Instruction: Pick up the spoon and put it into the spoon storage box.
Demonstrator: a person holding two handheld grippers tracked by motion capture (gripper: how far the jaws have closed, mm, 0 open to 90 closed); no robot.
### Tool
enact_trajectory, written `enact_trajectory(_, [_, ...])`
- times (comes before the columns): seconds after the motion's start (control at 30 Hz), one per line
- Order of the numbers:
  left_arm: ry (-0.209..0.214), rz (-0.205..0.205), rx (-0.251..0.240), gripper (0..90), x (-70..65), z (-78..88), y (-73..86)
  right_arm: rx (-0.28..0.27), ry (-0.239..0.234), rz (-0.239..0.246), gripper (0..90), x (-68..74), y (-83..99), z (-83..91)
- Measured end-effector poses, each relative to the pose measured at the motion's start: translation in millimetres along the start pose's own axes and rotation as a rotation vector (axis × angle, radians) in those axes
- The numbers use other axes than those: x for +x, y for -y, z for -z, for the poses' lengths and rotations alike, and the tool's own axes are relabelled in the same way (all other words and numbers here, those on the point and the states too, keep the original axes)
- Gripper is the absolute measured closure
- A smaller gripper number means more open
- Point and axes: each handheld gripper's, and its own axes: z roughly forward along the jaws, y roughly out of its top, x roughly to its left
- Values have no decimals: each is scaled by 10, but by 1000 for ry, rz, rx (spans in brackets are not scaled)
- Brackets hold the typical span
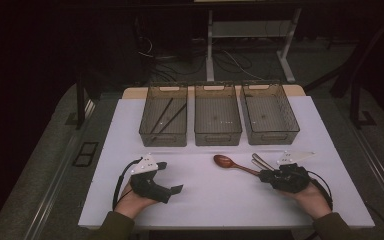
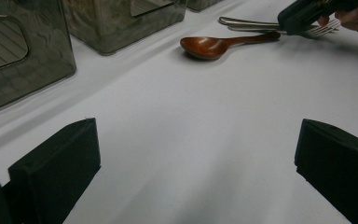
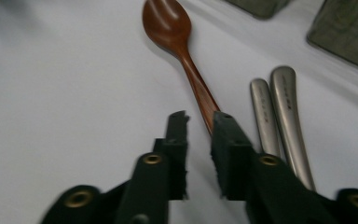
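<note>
Tongs in my right hand (image 3: 199, 122) have black jaws a little apart, with a narrow gap between them, and nothing is held there. The handle of the reddish-brown wooden spoon (image 3: 179, 42) runs down under the inner edge of one jaw; I cannot tell if that jaw touches it. The bowl of this spoon lies ahead of the tips, on the white table top (image 3: 65, 93). Just beside the same jaw, on its outer side, two grey metal handles (image 3: 279, 112) lie side by side, close to the spoon handle but apart from it. In the high view my right tongs (image 1: 267, 176) rest low over the ends of these pieces.

My left tongs (image 2: 196, 154) stand wide open over bare table, holding nothing, well apart from the spoon. Beyond both tongs, three dark translucent plastic bins (image 1: 218, 134) stand in a row across the table. The bin beyond my left tongs has thin dark sticks (image 1: 164, 118) lying inside it.
</note>
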Motion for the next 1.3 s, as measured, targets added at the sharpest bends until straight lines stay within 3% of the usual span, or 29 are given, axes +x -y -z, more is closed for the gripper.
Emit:
enact_trajectory(0.13, [5, 3, 2, 0, 5, -1, 3, -28, -37, 3, 540, 17, -111, 10])
enact_trajectory(0.47, [23, 0, 1, 0, -4, -16, 5, -52, -92, 25, 346, 43, -413, -137])
enact_trajectory(0.83, [27, -8, 4, 0, -11, -29, 3, -73, -94, 27, 303, 34, -706, -389])
enact_trajectory(1.07, [28, -5, 6, 0, -1, -28, 6, -57, -108, 40, 320, 29, -856, -594])
enact_trajectory(1.3, [30, -7, 8, 0, 4, -32, 7, -44, -110, 20, 353, -18, -901, -756])
